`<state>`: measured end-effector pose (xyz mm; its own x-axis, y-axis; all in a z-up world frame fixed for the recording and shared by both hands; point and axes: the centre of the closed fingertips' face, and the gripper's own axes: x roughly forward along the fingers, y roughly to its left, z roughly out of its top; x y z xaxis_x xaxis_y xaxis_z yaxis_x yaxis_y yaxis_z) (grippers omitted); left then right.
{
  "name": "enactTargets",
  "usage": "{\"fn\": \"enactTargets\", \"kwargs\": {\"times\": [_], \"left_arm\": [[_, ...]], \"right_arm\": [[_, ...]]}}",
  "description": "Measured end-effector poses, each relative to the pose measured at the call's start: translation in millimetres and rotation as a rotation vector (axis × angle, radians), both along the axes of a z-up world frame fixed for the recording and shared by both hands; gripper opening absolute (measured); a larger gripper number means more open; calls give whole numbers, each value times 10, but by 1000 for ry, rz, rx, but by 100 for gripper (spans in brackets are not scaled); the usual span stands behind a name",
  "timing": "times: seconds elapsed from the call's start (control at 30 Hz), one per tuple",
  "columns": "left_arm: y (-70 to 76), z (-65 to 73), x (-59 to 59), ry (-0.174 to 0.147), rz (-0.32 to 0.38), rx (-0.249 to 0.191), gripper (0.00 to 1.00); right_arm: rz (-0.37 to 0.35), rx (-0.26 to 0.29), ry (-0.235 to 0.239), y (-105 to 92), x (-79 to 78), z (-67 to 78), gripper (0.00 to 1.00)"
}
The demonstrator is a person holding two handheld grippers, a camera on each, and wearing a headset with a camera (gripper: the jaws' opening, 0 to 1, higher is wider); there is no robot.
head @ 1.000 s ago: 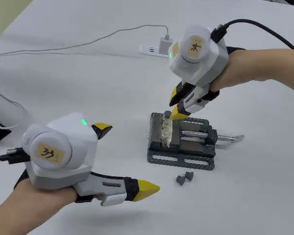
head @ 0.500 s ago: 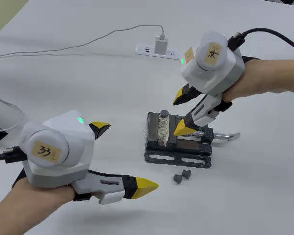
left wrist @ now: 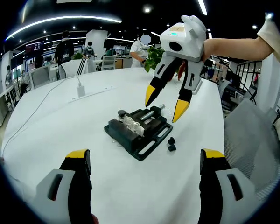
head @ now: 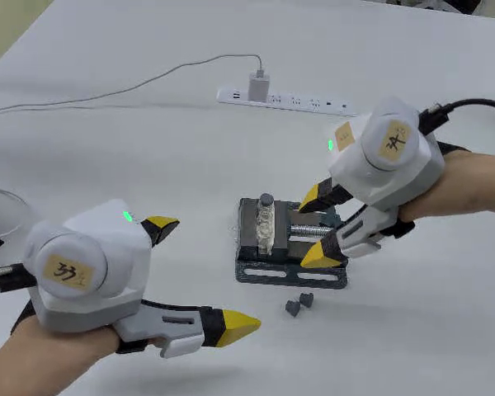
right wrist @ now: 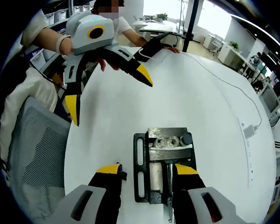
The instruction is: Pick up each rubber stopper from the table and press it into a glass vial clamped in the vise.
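A black vise (head: 268, 275) stands mid-table and clamps a row of glass vials (head: 266, 229). The far vial carries a dark rubber stopper (head: 266, 199); from the right gripper view this stopper (right wrist: 186, 139) sits at the right end of the vials (right wrist: 164, 141). Two loose stoppers (head: 299, 304) lie just in front of the vise. My right gripper (head: 313, 228) hovers open and empty over the vise's screw side. My left gripper (head: 202, 276) rests open and empty, left of the vise. In the left gripper view, the vise (left wrist: 144, 142) and loose stoppers (left wrist: 171, 143) lie ahead.
A white power strip (head: 285, 100) with a plugged charger lies at the far side, its cable (head: 107, 89) trailing left. The vise handle (head: 312, 230) points right under my right gripper. Bare white table surrounds the vise.
My right gripper has opened, leaving a stopper on the far vial, and has drawn back to the right and nearer. My left gripper has barely moved.
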<state>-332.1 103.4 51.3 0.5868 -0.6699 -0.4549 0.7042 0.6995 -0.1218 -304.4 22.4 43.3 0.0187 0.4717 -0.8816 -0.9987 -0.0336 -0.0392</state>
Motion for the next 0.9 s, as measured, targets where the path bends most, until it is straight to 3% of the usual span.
{"fn": "enactTargets", "kwargs": {"times": [0.3,0.4,0.5,0.63,0.7,0.8,0.9], "left_arm": [[-31,8,-30,-1,-14,5,96],[-46,6,-45,0,-19,5,96],[-65,1,-62,3,-24,5,96],[-82,-9,-81,6,-30,7,96],[-91,-12,-90,6,-33,7,96],[-102,-17,-104,9,-36,9,96],[-114,-26,-116,11,-38,9,96]], "right_arm": [[-110,67,10,-136,-160,-165,36],[-154,81,38,-205,-276,-251,35],[-187,92,28,-252,-330,-319,33],[-257,122,21,-299,-342,-401,27],[-302,174,12,-281,-317,-412,25],[-346,185,-19,-335,-258,-446,23],[-370,197,-10,-347,-278,-488,21]]}}
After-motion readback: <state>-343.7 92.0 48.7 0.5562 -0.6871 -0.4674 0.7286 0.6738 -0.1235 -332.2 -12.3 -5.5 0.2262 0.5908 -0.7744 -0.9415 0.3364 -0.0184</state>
